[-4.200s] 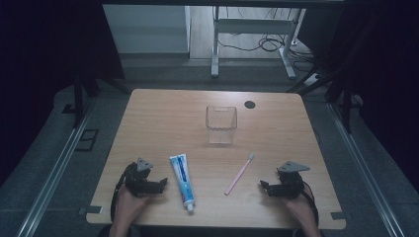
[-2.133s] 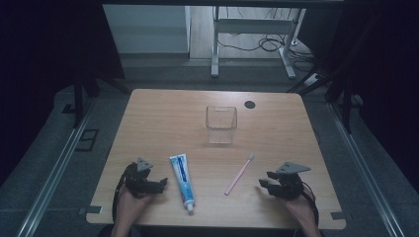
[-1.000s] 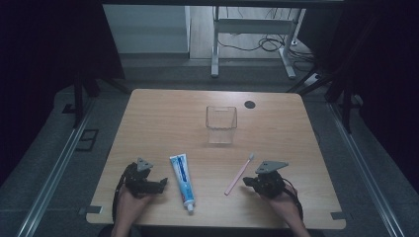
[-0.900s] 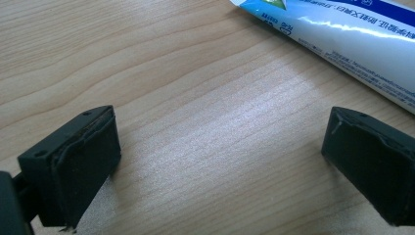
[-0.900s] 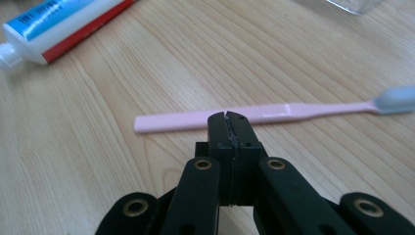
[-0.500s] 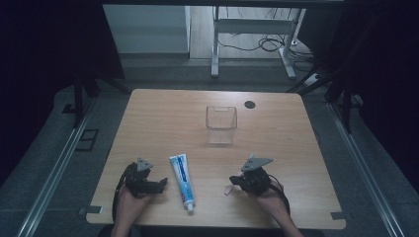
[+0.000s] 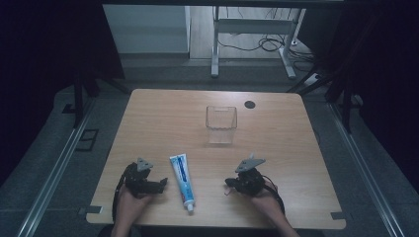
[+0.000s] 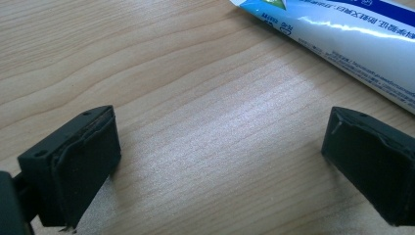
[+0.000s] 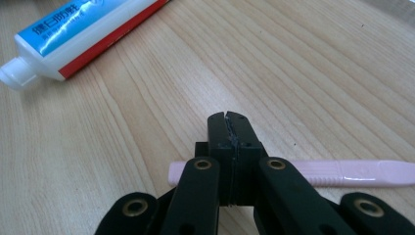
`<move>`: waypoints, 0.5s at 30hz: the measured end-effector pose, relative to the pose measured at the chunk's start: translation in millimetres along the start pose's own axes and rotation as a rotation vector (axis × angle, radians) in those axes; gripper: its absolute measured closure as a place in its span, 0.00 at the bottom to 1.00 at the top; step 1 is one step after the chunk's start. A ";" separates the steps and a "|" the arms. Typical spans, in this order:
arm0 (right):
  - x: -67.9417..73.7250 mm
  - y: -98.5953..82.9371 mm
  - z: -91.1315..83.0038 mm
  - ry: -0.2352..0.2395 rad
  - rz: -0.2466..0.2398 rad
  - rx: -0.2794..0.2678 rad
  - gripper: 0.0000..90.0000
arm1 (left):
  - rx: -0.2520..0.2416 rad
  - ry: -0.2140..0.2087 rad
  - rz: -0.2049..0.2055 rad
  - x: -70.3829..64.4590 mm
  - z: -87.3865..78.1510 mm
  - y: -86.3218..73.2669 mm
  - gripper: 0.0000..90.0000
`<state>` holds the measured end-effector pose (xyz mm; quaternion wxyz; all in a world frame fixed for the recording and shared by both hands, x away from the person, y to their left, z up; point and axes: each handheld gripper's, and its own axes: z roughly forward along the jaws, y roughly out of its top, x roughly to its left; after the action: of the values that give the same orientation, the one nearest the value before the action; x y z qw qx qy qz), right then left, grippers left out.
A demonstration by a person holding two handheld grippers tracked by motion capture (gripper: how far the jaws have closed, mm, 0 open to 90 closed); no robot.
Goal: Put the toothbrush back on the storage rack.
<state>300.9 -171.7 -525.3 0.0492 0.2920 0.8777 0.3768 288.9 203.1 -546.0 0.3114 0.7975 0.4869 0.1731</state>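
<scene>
The pink toothbrush [image 9: 342,174] is seen lying flat on the table [image 7: 158,113], near the front edge, right of centre. In the right gripper view it runs crosswise under the jaws, its handle sticking out on both sides. The right gripper [image 9: 229,128] is placed directly over it, jaws pressed together with no gap seen between the tips. Whether the toothbrush is actually pinched or just lies beneath the jaws cannot be told. In the high view the right gripper [image 7: 232,183] is seen low on the table, held by a hand [image 7: 264,197] at the near edge, with a small pink bit of the toothbrush [image 7: 228,191] visible at its tip.

The toothpaste [image 7: 182,177] is laid flat just left of the right gripper, cap toward the near edge, tail pointing far. In the right gripper view its white cap end and blue-red body [image 9: 83,34] are seen at upper left, apart from the jaws.

The left gripper [image 7: 160,185] is rested at the near left, just left of the toothpaste, not touching it. Its jaws are spread wide over bare wood in the left gripper view [image 8: 215,161], nothing between them; the toothpaste [image 8: 342,39] is seen beyond the tips.

A clear cup [image 7: 221,124] is stood upright mid-table, well apart from both grippers. A dark round spot [image 7: 250,104] is seen far right of it.
</scene>
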 end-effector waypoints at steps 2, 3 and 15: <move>-0.2 -1.5 -0.4 0.000 -0.004 0.005 0.99 | 0.000 0.000 0.000 0.0 0.0 0.0 0.01; -0.4 -2.2 -0.7 0.001 -0.003 0.006 0.99 | 0.000 0.000 0.000 0.0 0.0 0.0 0.01; -4.0 -7.4 -5.2 -0.006 0.013 0.021 0.98 | 0.000 0.000 0.000 0.0 0.0 0.0 0.01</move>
<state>299.1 -181.2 -527.3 0.0462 0.2994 0.8794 0.3672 288.9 203.1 -546.0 0.3113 0.7976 0.4868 0.1733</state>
